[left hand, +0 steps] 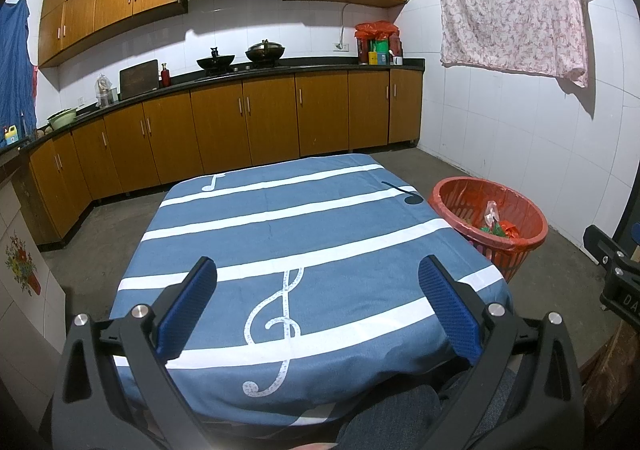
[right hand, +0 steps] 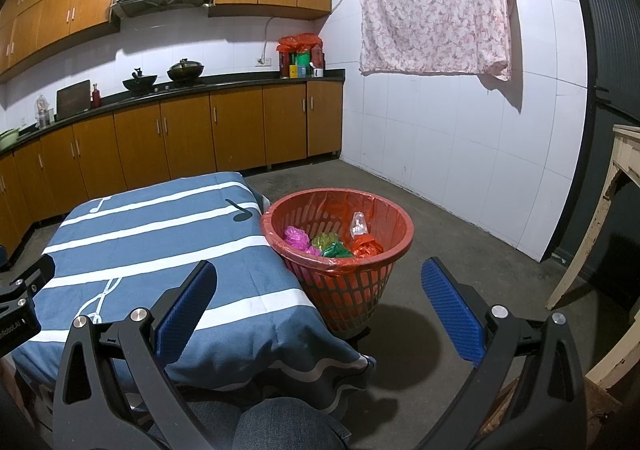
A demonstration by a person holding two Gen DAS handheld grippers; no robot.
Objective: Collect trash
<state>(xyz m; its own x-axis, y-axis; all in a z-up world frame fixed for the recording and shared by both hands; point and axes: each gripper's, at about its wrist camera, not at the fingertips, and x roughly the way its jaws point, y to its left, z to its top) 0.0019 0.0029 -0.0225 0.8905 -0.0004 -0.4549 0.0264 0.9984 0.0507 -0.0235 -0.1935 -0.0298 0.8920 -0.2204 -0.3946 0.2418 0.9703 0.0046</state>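
A red plastic basket (right hand: 384, 250) lined with a red bag stands on the floor at the table's right side; it also shows in the left wrist view (left hand: 532, 238). Inside lie several crumpled wrappers: pink (right hand: 297, 237), green (right hand: 335, 249), orange-red (right hand: 366, 246) and a clear one (right hand: 359, 224). My left gripper (left hand: 318, 270) is open and empty above the near part of the blue music-note tablecloth (left hand: 280, 234). My right gripper (right hand: 320, 274) is open and empty, held above the table's right corner, near the basket's front.
The tablecloth-covered table (right hand: 152, 234) fills the middle. Wooden kitchen cabinets (left hand: 248, 118) and a counter with woks line the back wall. A floral cloth (right hand: 436, 2) hangs on the right wall. A cream wooden furniture leg (right hand: 592, 234) stands at the right.
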